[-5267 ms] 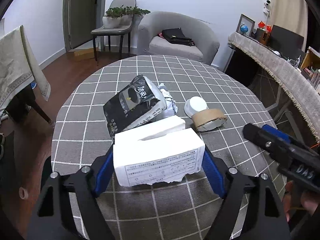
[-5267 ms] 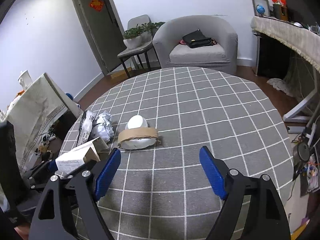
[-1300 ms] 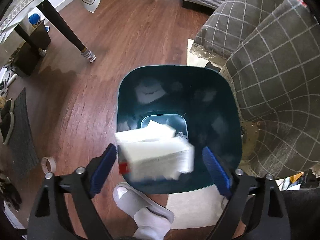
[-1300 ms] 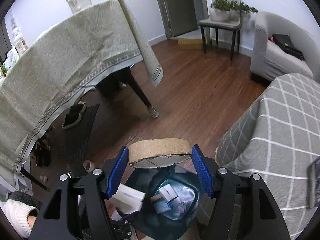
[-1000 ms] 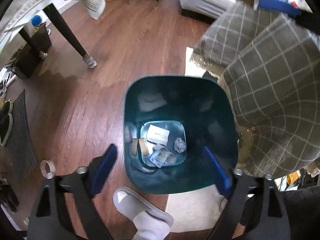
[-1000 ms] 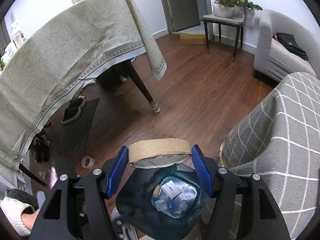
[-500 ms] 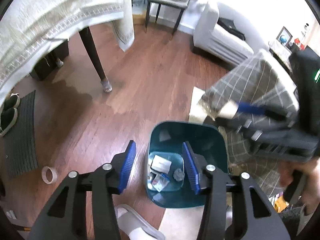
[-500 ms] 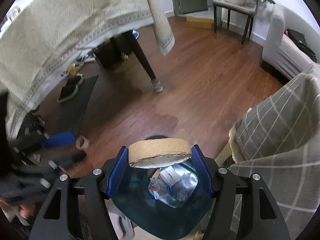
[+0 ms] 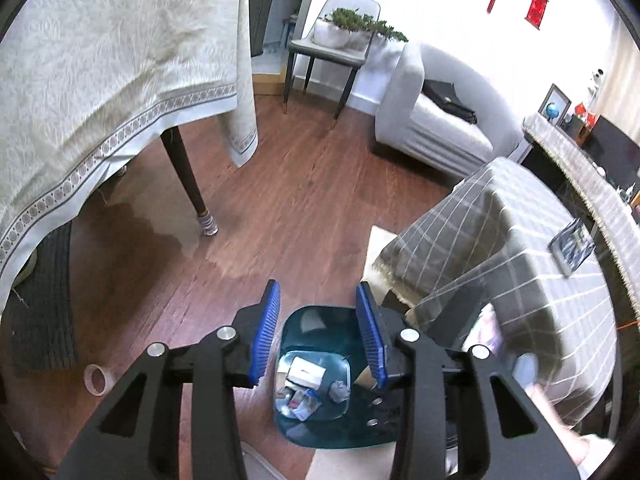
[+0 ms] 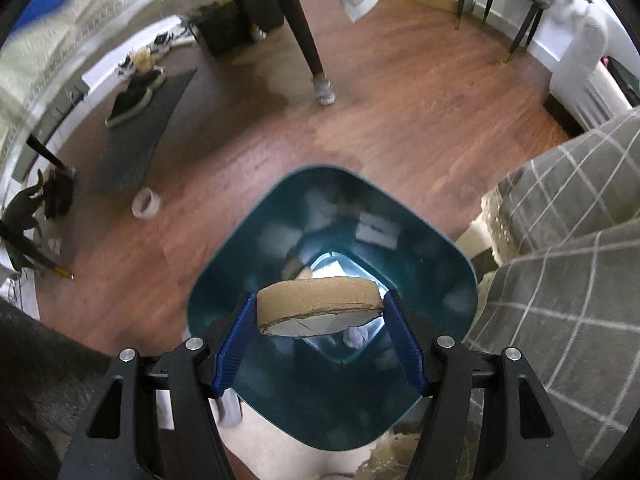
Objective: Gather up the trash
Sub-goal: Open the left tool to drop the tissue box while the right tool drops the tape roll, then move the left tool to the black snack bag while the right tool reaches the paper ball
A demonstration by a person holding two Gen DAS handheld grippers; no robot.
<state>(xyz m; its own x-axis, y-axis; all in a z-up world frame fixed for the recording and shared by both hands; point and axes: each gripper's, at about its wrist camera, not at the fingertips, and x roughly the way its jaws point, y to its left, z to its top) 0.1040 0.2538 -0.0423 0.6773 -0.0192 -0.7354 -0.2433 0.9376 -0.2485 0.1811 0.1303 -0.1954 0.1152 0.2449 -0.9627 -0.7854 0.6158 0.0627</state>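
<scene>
**Cardboard ring held over the teal bin**

Low in the right wrist frame, the right tool [image 10: 318,316] pinches a flattened brown cardboard ring [image 10: 318,300] between its blue pads, one pad against each end. The ring hangs directly over the mouth of the teal trash bin [image 10: 448,264], which fills the centre of that frame. Down at the bin's bottom some pale scraps show past the ring, though the ring covers much of them.

In the left wrist frame, the left tool [image 9: 318,332] sits at the lower centre with its blue pads drawn fairly close together and nothing between them. Between and below the pads the same bin [image 9: 316,320] appears smaller, and in it lie a white box [image 9: 306,372], a crumpled grey wad [image 9: 339,391] and some blue-and-white wrappers [image 9: 298,400].

On the wooden floor [image 10: 400,92] left of the bin lies a small tape roll [image 10: 146,203], well apart from it. To the right, the grey checked cloth of the bench [image 10: 572,280] hangs down just beside the bin's rim.

Farther off, a dark table leg [image 10: 308,32] stands in the upper middle, with a dark mat and shoes [image 10: 136,92] at upper left. In the left wrist frame a pale patterned cloth [image 9: 100,80] drapes across the upper left, and beyond it stand a chair bearing planters [image 9: 340,36] and a grey armchair [image 9: 440,120].
</scene>
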